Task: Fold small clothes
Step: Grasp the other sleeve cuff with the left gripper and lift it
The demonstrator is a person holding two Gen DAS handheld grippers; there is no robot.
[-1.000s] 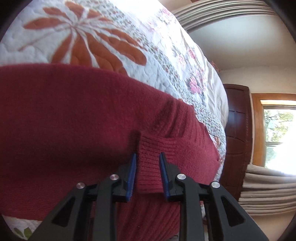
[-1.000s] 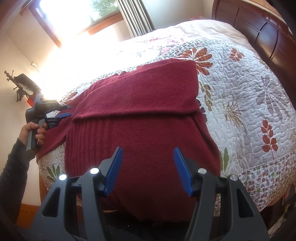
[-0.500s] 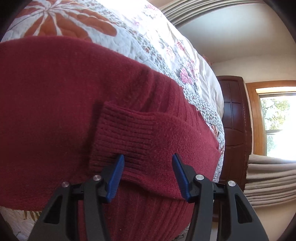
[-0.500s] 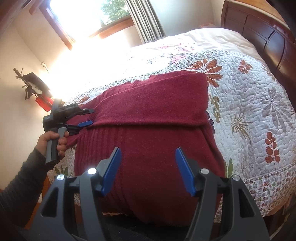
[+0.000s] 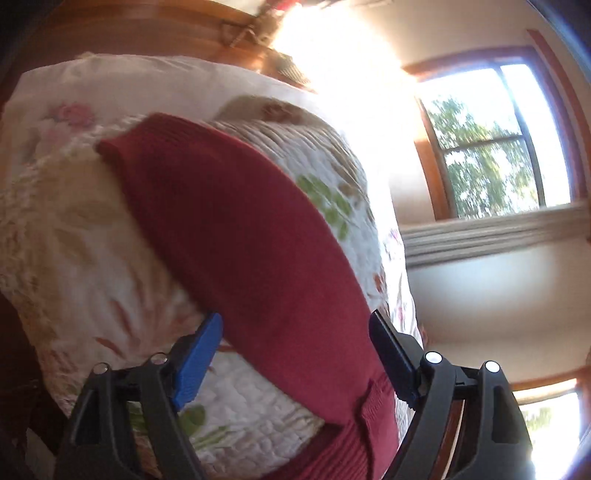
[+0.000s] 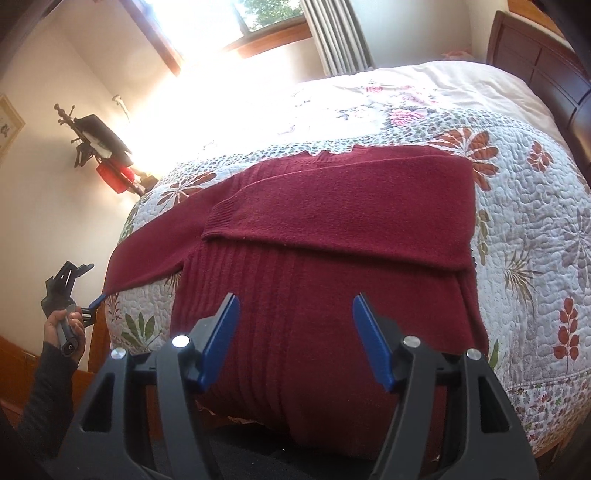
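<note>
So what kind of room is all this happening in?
Most likely a bedroom in a home. A red sweater lies on a bed covered by a floral quilt, with a dark wooden headboard at its far end and a curtained window beyond it.

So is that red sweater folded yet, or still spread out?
Partly folded. One sleeve lies folded across the red sweater; the other sleeve stretches out flat over the quilt.

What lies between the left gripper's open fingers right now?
The dark red knit sweater's unfolded sleeve, lying on the floral quilt, runs between the left gripper's spread fingers, ungripped, in the left wrist view.
</note>
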